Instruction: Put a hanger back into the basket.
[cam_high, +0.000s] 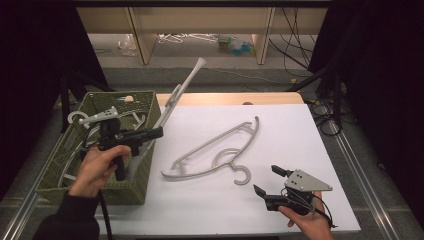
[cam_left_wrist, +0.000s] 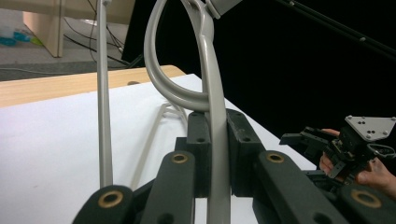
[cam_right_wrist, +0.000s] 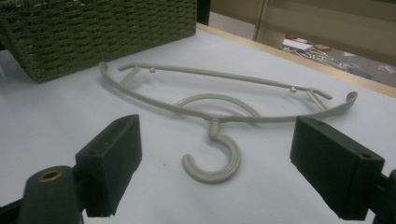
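Pale grey plastic hanger (cam_high: 181, 92) stood tilted above the green woven basket (cam_high: 131, 186), clamped in the left hand-held gripper (cam_high: 155, 133); it looked light, stiff, slippery, best pinched mid-arm. Right hand-held gripper (cam_high: 265, 180) gaped over the bench (cam_high: 300, 130).

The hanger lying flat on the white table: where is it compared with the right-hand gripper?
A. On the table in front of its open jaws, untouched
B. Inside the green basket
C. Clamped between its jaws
A: the hanger lies flat on the table ahead of the right gripper, whose jaws stand wide apart and clear of it.
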